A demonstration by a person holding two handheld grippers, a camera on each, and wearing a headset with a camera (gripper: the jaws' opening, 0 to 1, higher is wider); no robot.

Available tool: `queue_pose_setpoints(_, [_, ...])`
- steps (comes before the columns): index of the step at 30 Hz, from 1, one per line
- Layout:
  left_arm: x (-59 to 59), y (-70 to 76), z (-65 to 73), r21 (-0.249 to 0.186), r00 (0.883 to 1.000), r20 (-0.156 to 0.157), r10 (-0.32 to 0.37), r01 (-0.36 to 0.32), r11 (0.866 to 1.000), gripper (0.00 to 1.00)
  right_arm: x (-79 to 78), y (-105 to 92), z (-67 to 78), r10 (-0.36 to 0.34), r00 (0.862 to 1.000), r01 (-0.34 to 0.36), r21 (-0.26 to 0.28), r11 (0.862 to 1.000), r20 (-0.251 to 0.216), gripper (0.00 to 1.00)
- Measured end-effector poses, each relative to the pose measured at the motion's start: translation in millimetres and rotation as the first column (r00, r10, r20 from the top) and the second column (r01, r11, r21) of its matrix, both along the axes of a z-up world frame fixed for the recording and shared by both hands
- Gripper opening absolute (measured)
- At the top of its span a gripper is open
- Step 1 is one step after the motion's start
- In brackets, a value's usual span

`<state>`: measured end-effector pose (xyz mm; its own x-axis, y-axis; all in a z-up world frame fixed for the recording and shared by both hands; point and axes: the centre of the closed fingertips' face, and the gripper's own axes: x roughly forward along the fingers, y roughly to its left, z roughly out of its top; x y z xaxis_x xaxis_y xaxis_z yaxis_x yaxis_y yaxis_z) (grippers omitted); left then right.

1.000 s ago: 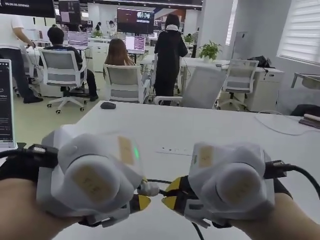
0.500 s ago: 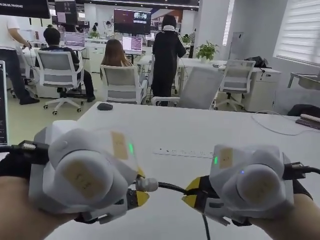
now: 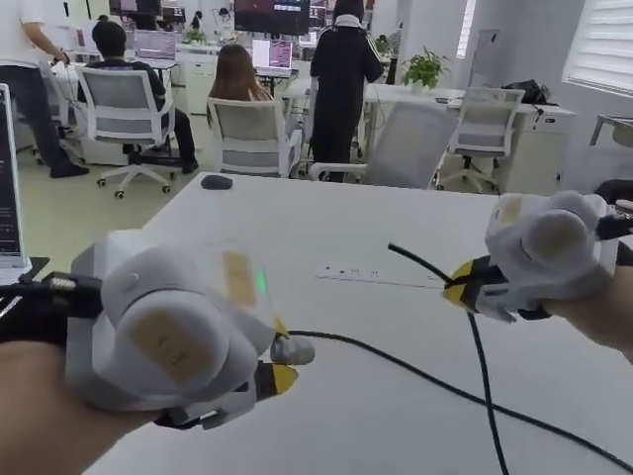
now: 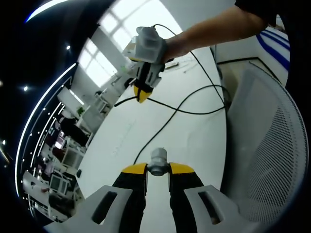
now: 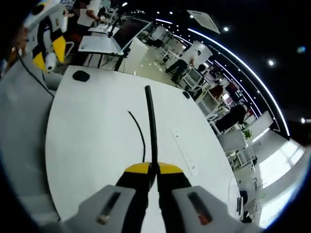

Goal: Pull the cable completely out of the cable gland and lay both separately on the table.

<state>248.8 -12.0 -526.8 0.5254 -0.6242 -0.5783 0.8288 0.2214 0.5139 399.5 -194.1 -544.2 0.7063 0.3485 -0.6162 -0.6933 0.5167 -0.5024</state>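
Right tool (image 3: 457, 285), clamped on cable (image 5: 151, 126), is drawing well away from left tool (image 4: 158, 170) clamping cable gland (image 4: 158, 159); cable seemingly still threaded.

bright, even office light; window glare right; fisheye edges warped

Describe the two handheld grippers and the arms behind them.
Both the left gripper and right gripper are bulky rounded white plastic shells with tan rectangular stickers; each claw is black with yellow tips. A small green light glows on the left one. A black lead plugs into each shell's outer side. Forearms are bare, with black straps at the hands.
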Motion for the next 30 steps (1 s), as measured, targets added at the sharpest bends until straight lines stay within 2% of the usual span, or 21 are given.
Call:
queue_pose_setpoints(2, [3.0,1.1,-5.0,0.002,1.000,-0.002,0.010,-0.010,1.000,0.17,29.5,-16.9,-4.5,-0.054,0.999,0.054,0.020,0.998,0.003,0.02])
queue_pose_setpoints(3, [4.4,2.0,-6.6,0.000,1.000,-0.006,0.018,-0.018,1.000,0.17,35.1,-19.7,-5.4,-0.060,0.998,0.059,0.019,0.998,0.007,0.03])
queue_pose_setpoints(4, [5.7,2.8,-8.6,-0.007,0.999,-0.014,0.029,-0.029,1.000,0.17,52.8,-31.1,-9.0,-0.106,0.994,0.105,0.028,0.994,0.011,0.03])
queue_pose_setpoints(7, [9.5,5.6,-13.9,-0.033,0.997,-0.035,0.064,-0.066,0.997,0.17,87.0,-51.8,-22.3,-0.184,0.983,0.184,0.050,0.982,0.006,0.03])
queue_pose_setpoints(8, [10.9,7.2,-16.4,-0.037,0.996,-0.039,0.079,-0.080,0.996,0.17,99.5,-62.5,-33.0,-0.224,0.975,0.224,0.048,0.973,-0.010,0.03])
queue_pose_setpoints(10, [10.6,8.1,-21.2,-0.040,0.995,-0.051,0.091,-0.093,0.995,0.17,111.7,-75.6,-51.5,-0.273,0.961,0.275,0.047,0.960,-0.044,0.03])
queue_pose_setpoints(11, [9.1,8.3,-25.5,-0.043,0.993,-0.070,0.098,-0.101,0.994,0.17,116.7,-83.1,-67.5,-0.307,0.948,0.312,0.048,0.949,-0.083,0.03])
queue_pose_setpoints(14, [6.1,7.8,-34.3,-0.043,0.989,-0.096,0.109,-0.114,0.993,0.17,120.7,-96.5,-103.5,-0.339,0.928,0.343,0.002,0.939,-0.155,0.03])
queue_pose_setpoints(15, [4.3,6.9,-38.3,-0.037,0.988,-0.105,0.109,-0.113,0.993,0.17,119.8,-100.5,-115.3,-0.356,0.916,0.362,-0.005,0.932,-0.185,0.03])
queue_pose_setpoints(17, [1.9,5.7,-44.2,-0.031,0.986,-0.124,0.109,-0.114,0.993,0.17,119.5,-104.4,-128.2,-0.358,0.911,0.363,-0.011,0.932,-0.208,0.04])
queue_pose_setpoints(20, [4.3,3.1,-47.9,-0.033,0.984,-0.142,0.107,-0.113,0.993,0.17,113.8,-111.4,-137.7,-0.359,0.903,0.363,-0.028,0.931,-0.238,0.09])
queue_pose_setpoints(23, [11.0,-3.6,-46.3,-0.060,0.983,-0.156,0.097,-0.108,0.992,0.17,106.4,-115.0,-137.9,-0.355,0.899,0.363,-0.018,0.932,-0.255,0.18])
queue_pose_setpoints(27, [25.4,-14.9,-43.3,-0.098,0.983,-0.167,0.081,-0.098,0.990,0.17,87.5,-100.7,-120.3,-0.287,0.924,0.313,0.070,0.947,-0.254,0.20])
queue_pose_setpoints(29, [30.0,-28.1,-43.8,-0.151,0.977,-0.211,0.039,-0.072,0.986,0.17,71.8,-89.5,-106.4,-0.240,0.940,0.272,0.110,0.956,-0.242,0.21])
queue_pose_setpoints(30, [30.0,-35.1,-49.1,-0.171,0.961,-0.276,0.011,-0.060,0.984,0.17,65.0,-84.2,-98.2,-0.224,0.948,0.259,0.142,0.955,-0.225,0.22])
